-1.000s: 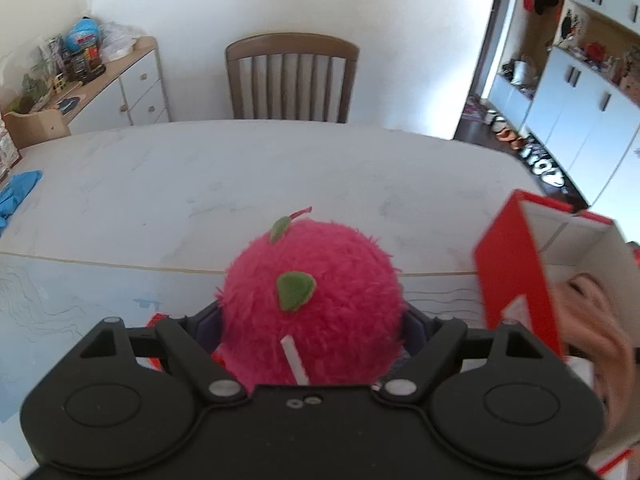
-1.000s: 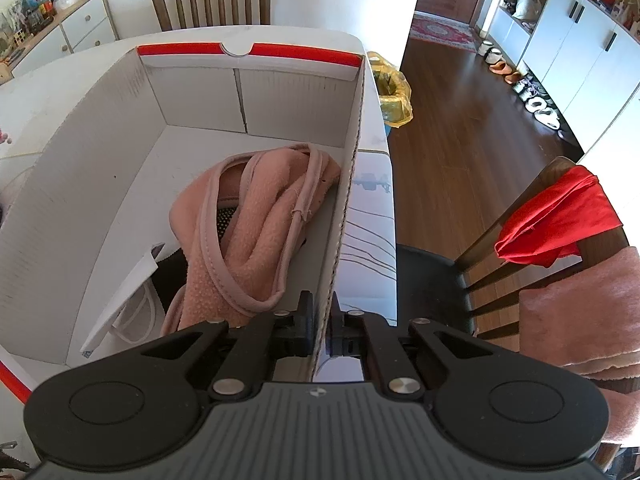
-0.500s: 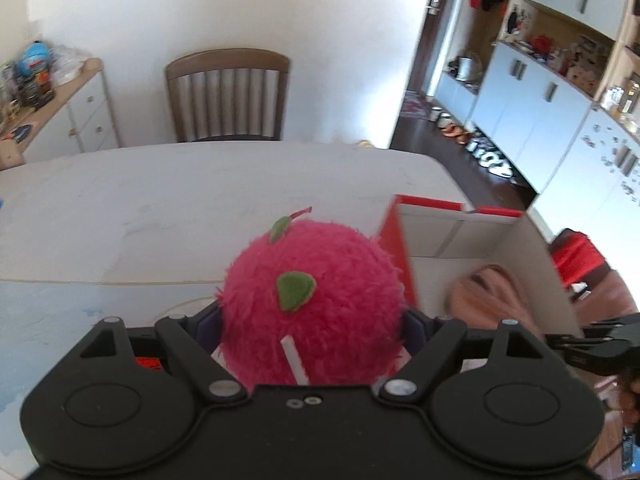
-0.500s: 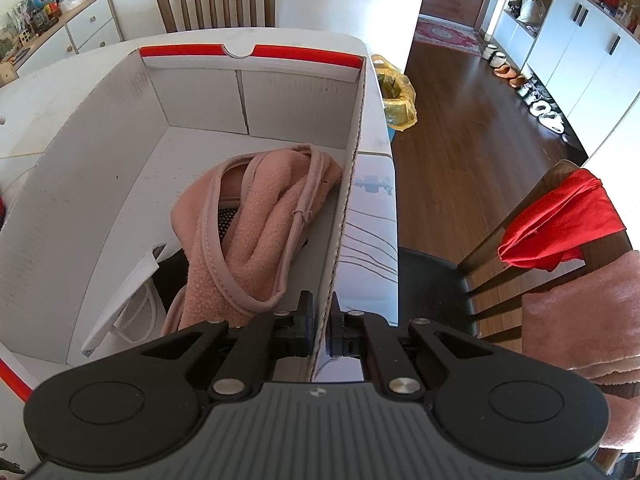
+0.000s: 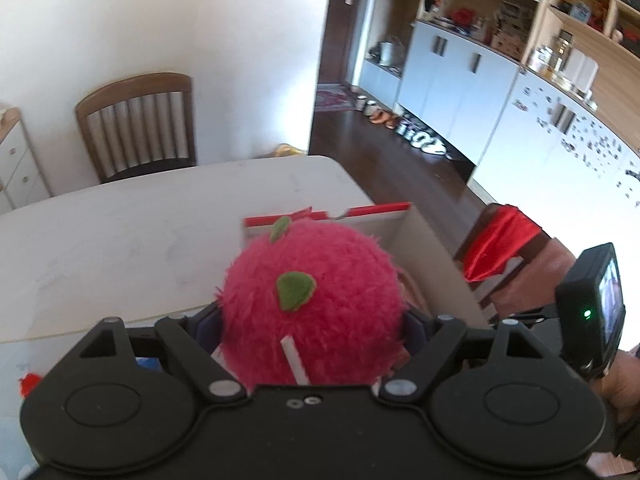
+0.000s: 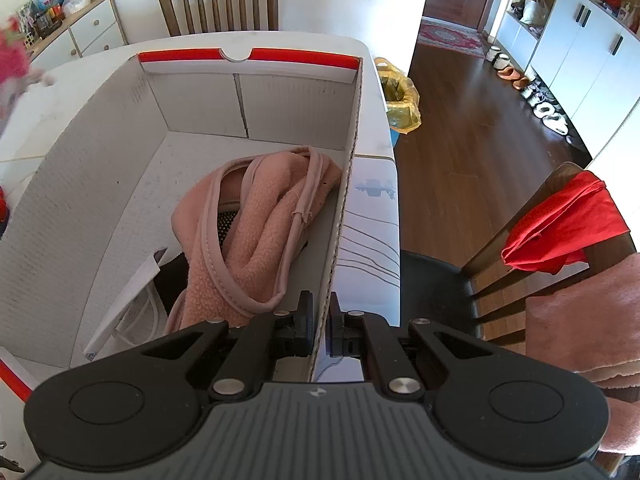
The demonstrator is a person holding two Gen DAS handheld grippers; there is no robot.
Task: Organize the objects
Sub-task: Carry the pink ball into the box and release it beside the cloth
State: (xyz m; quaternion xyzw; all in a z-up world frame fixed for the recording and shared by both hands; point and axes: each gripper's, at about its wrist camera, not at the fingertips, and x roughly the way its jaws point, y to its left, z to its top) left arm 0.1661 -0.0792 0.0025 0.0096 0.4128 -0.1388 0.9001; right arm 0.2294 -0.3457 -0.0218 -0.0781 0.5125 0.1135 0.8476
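Between the left gripper's (image 5: 312,320) wide-set fingers a pink plush ball (image 5: 316,304) with green felt leaves is clamped, both pads pressed into its sides. Beyond the ball and slightly to its right, the box (image 5: 424,248) is seen, red-edged at its far rim, set on the table (image 5: 120,240). At the right edge of that view, the right gripper's body and the hand (image 5: 618,384) carrying it are seen.

Around the box's near right wall (image 6: 344,216) the right gripper (image 6: 319,320) is closed, one finger inside and one outside, the cardboard pinched between the pads. Ahead and left of these fingers, inside the box, a pink fleece cloth (image 6: 256,232) is heaped against that wall, with a white cable (image 6: 136,320) left of it on the floor.
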